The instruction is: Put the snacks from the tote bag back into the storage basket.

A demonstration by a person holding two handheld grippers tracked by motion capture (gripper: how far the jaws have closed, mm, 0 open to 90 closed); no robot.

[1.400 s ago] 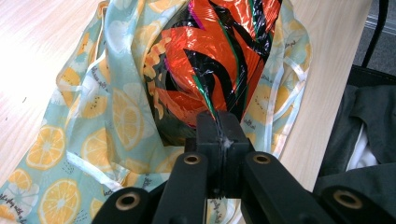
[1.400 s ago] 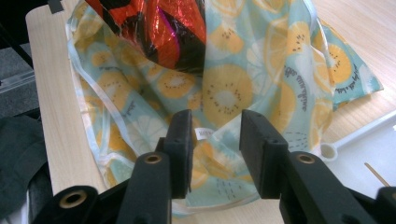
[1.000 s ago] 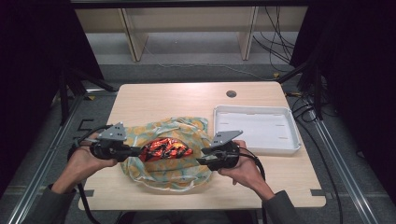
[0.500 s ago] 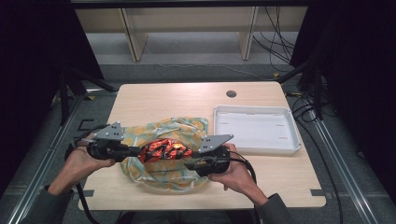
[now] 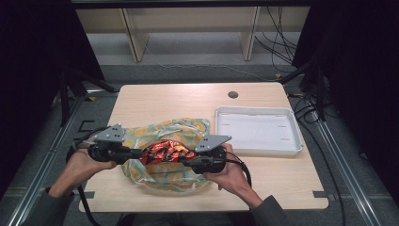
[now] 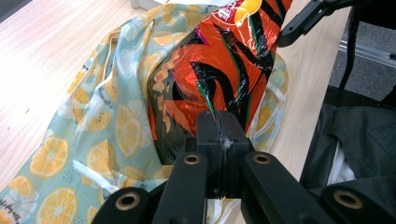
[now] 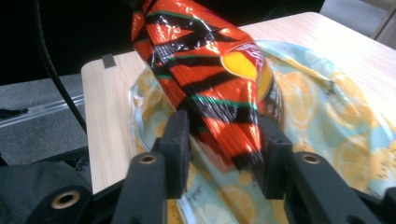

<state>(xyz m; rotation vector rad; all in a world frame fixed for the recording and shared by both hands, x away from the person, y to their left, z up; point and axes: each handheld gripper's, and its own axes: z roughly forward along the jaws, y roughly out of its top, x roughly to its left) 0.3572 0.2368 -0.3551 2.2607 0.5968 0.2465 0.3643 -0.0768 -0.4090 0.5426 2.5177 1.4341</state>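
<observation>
Over the lemon-print bag (image 5: pixel 164 141) | left tool (image 5: pixel 136 154) clamped on snack packet (image 5: pixel 164 151) | right tool (image 5: pixel 188 161) moved in, jaws closing around packet's other end

Snack bag (image 5: pixel 165 151): shiny orange-red w/ black stripes, thin green and purple edging seen along some stripes, yellow-orange patch near one end. Cloth bag (image 5: pixel 181 134) under it: pale mint-green, printed w/ orange and yellow citrus slices; white straps seen. Both grippers (image 5: pixel 136 154) (image 5: pixel 186 161): black jaws, brass-coloured rivets, grey top plates. Tray (image 5: pixel 258 149): plain white. Table (image 5: pixel 164 101): light wood grain, one dark round hole. Cables: black.
</observation>
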